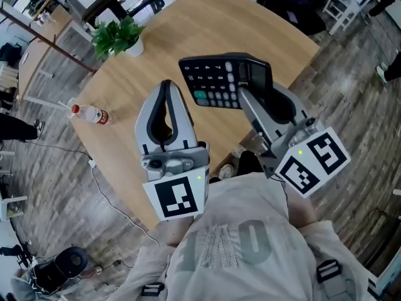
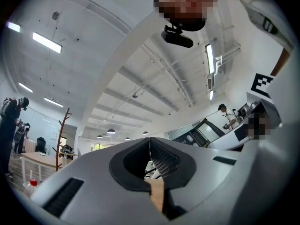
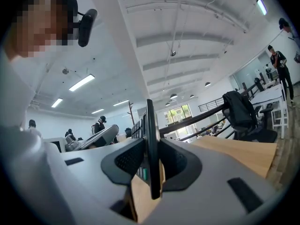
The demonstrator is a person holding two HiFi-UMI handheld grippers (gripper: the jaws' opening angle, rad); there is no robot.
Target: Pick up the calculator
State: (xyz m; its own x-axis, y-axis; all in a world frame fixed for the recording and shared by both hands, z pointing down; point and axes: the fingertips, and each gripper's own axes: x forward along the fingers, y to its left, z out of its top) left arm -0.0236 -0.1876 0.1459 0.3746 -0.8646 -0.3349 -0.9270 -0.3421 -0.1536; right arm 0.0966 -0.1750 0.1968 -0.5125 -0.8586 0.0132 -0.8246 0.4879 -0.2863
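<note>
The black calculator (image 1: 210, 80) has its keys facing the head camera and is gripped at its right end, by the display. My right gripper (image 1: 250, 75) is shut on it. In the right gripper view the calculator (image 3: 150, 121) shows edge-on, as a thin dark slab pinched between the two pads of my right gripper (image 3: 151, 153). It looks raised off the round wooden table (image 1: 269, 33). My left gripper (image 1: 166, 85) hovers just left of the calculator, apart from it. The left gripper view shows the left gripper (image 2: 150, 144) with its tips touching and nothing between them.
A small potted plant (image 1: 119, 36) stands at the table's far left edge. A plastic bottle with a red cap (image 1: 91, 113) lies near the left edge. A cable (image 1: 109, 196) trails over the wooden floor. Chairs and desks stand beyond the table.
</note>
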